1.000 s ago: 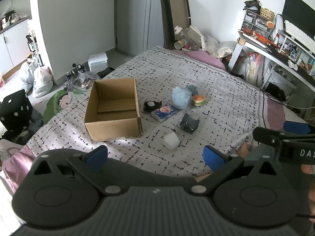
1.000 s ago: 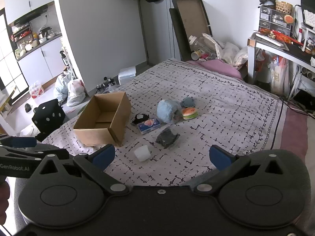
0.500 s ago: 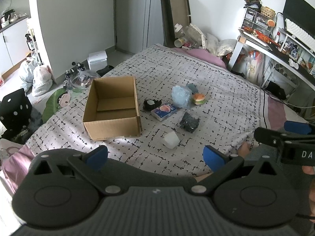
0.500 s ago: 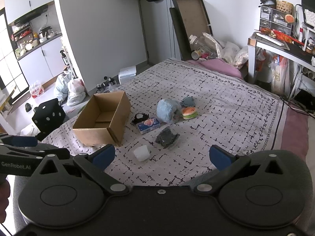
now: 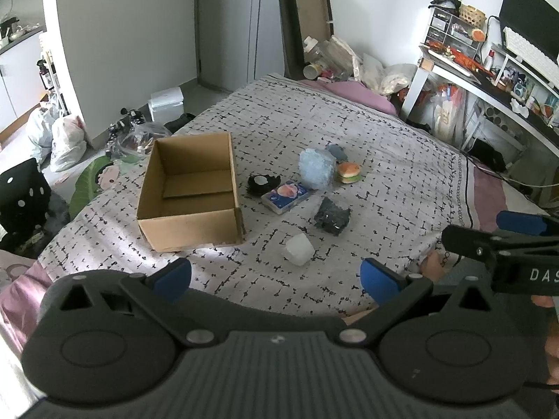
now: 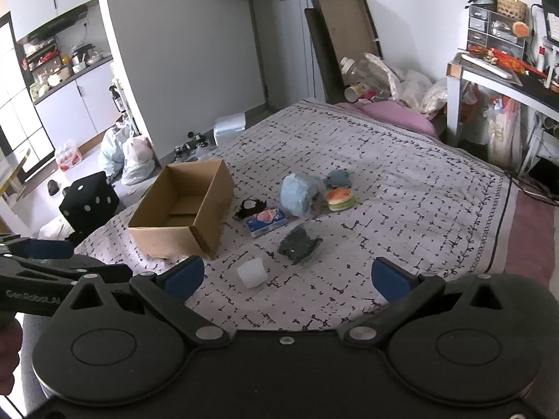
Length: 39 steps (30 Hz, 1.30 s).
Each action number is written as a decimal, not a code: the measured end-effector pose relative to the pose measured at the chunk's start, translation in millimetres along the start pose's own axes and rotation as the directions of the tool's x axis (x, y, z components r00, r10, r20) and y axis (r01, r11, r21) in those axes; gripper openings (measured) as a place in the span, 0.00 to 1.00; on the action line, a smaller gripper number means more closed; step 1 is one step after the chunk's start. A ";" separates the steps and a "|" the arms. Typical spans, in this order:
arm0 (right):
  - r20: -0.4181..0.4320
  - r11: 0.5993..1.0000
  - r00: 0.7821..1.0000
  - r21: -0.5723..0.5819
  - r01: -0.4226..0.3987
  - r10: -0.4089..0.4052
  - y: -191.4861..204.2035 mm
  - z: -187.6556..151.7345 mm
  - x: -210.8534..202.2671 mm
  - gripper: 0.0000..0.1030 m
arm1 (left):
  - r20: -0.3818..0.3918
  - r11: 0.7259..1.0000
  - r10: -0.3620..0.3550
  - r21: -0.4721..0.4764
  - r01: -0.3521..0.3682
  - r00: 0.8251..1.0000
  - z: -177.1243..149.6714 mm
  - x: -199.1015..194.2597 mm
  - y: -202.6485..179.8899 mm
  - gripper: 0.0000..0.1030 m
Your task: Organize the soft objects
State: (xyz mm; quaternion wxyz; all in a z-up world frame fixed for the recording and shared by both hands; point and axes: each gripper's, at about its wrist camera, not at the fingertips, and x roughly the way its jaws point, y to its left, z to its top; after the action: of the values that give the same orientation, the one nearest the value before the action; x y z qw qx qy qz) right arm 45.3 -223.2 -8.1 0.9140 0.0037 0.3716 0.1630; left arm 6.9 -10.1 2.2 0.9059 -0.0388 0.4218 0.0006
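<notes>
An open, empty cardboard box (image 5: 190,188) (image 6: 185,209) stands on the bed. To its right lie soft things: a white block (image 5: 298,249) (image 6: 251,272), a dark grey bundle (image 5: 332,215) (image 6: 298,244), a blue tissue pack (image 5: 287,196) (image 6: 266,221), a black item (image 5: 261,184) (image 6: 249,206), a pale blue plush (image 5: 316,168) (image 6: 298,194), a burger toy (image 5: 348,172) (image 6: 339,198) and a grey-blue item (image 5: 336,152) (image 6: 337,177). My left gripper (image 5: 276,276) and right gripper (image 6: 286,276) are open and empty, held above the bed's near edge.
The patterned bedspread (image 5: 401,174) covers the bed. A cluttered desk (image 5: 489,80) stands at the right. Bags (image 5: 66,136) and a black dotted cube (image 5: 21,195) lie on the floor at the left. Flat cardboard (image 5: 307,17) leans on the far wall.
Both grippers have shifted only slightly; the objects sit a little higher in the views. Nothing on the bed has moved.
</notes>
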 end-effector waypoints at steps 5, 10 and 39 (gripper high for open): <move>-0.008 1.000 1.000 0.007 -0.004 0.004 -4.3 0.2 9.1 1.00 | -0.016 1.000 -0.003 -0.012 0.003 1.000 2.4 11.4 1.2 0.99; -0.020 1.000 1.000 0.027 -0.011 0.012 -11.0 2.9 19.2 1.00 | -0.029 1.000 -0.005 -0.028 0.004 1.000 4.9 24.8 2.4 0.99; -0.145 0.956 0.986 0.289 -0.040 0.085 -51.1 23.2 132.3 0.88 | -0.142 0.979 -0.049 -0.205 0.019 0.989 17.0 141.7 11.0 0.87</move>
State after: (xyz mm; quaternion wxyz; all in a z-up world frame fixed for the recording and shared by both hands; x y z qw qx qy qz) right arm 164.9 -229.1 -87.5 0.8664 0.1344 0.4611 0.1364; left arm 110.8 -2.4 -96.0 0.8637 -0.1381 0.4841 0.0253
